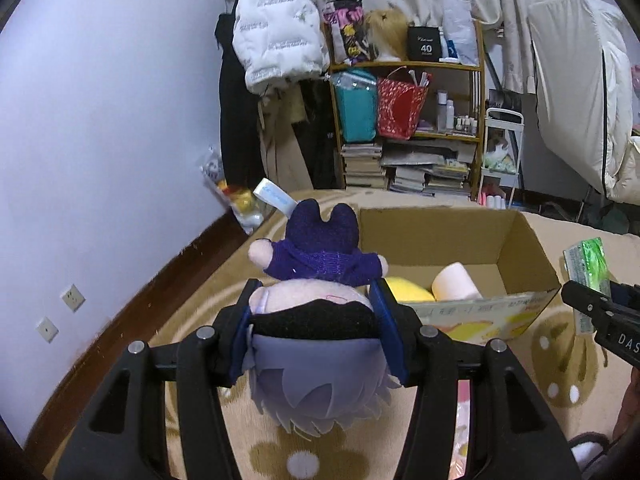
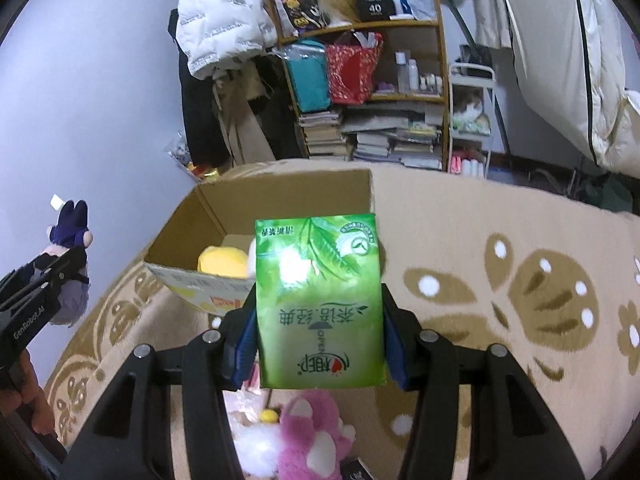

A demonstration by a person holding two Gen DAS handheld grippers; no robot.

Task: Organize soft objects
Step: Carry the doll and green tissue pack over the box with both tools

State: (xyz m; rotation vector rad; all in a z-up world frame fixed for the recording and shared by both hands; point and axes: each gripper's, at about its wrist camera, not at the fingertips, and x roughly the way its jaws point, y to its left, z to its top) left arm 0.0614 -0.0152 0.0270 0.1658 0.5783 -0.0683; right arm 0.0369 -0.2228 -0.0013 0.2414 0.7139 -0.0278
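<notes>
My left gripper (image 1: pixel 314 312) is shut on a plush doll (image 1: pixel 316 308) with lavender hair, a black band and a dark purple outfit, held upside down above the rug. The doll (image 2: pixel 70 236) and left gripper (image 2: pixel 60 268) show at the left edge of the right wrist view. My right gripper (image 2: pixel 318 320) is shut on a green tissue pack (image 2: pixel 318 304), held up in front of an open cardboard box (image 2: pixel 180 224). That pack (image 1: pixel 586 268) and right gripper (image 1: pixel 600 304) appear at the right of the left wrist view. The box (image 1: pixel 520 248) holds a yellow plush (image 1: pixel 408 290) and a pale roll (image 1: pixel 456 282).
A beige rug with brown flowers (image 2: pixel 540 280) covers the surface. A pink plush (image 2: pixel 308 436) and a white fluffy toy (image 2: pixel 256 448) lie below the right gripper. A shelf of books and bags (image 1: pixel 408 120) and hanging coats (image 1: pixel 276 32) stand behind. A wall (image 1: pixel 100 120) runs along the left.
</notes>
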